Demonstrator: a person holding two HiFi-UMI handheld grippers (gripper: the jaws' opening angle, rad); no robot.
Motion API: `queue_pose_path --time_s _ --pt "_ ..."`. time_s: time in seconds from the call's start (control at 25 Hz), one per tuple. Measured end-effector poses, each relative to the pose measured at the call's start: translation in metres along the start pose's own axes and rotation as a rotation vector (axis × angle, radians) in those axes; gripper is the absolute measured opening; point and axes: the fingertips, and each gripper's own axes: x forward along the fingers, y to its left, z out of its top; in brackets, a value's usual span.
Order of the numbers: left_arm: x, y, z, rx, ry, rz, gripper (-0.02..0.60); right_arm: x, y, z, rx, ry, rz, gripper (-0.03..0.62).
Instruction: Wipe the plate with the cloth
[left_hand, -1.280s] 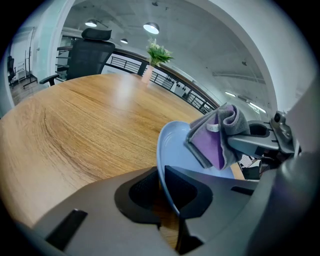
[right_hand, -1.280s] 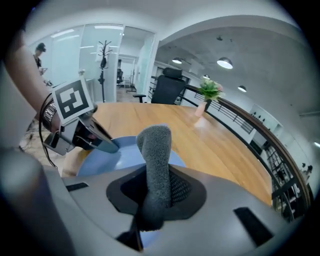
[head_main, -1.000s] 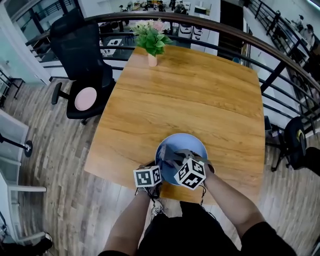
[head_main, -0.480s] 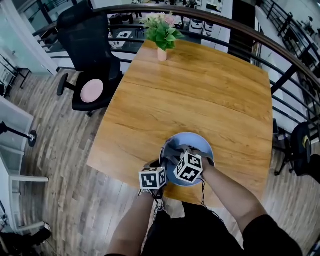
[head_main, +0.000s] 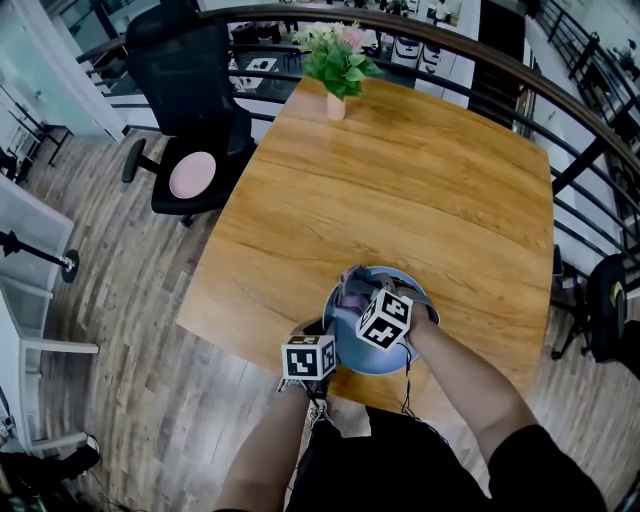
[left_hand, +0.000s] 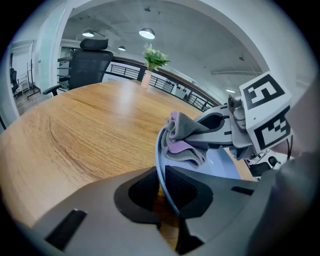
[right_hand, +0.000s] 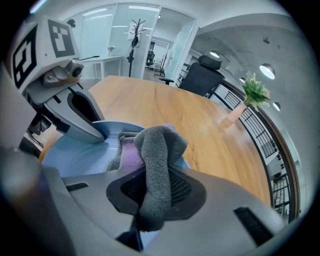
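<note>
Status: wipe is under way, not finished as far as I can judge.

- Blue plate (head_main: 378, 360) sits at the near edge of the desk (head_main: 400, 180), in the lower middle of the head view. It looks tipped, with its inner face turned toward the right gripper. Can't tell whether its far rim rests on the desk.
- Left gripper (left_hand: 161, 186): jaws clamped on the plate's near rim, 1 pad on each face. It acts as the holder.
- Right gripper (right_hand: 156, 187): jaws clamped on the grey-and-lilac cloth (right_hand: 160, 145). The bunched end sticks out past the tips and lies against the plate's inner face, up near the far rim.
- Done: plate secured, cloth gripped and on the plate. Left: most of the inner face shows bare blue below the cloth, with no dirt or streaks visible, so I can't say how much is wiped. My guess is more passes are needed, then release.

Pose: both forearms come in from the bottom of the head view. The left gripper sits at the plate's lower-left edge, angled down and forward. The right gripper is over the plate's middle and pitched steeper down, with its marker cube facing the camera.
</note>
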Motion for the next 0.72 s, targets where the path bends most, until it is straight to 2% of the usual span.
queue_pose_path --time_s 0.36,0.72 --pt "-0.001 -0.001 -0.001 0.001 -0.002 0.004 0.062 -0.007 -0.032 -0.035 -0.012 0.109 -0.123 0.072" --pt "0.000 -0.001 -0.001 -0.001 -0.001 0.004 0.062 -0.023 -0.044 -0.066 0.016 0.176 -0.169 0.072"
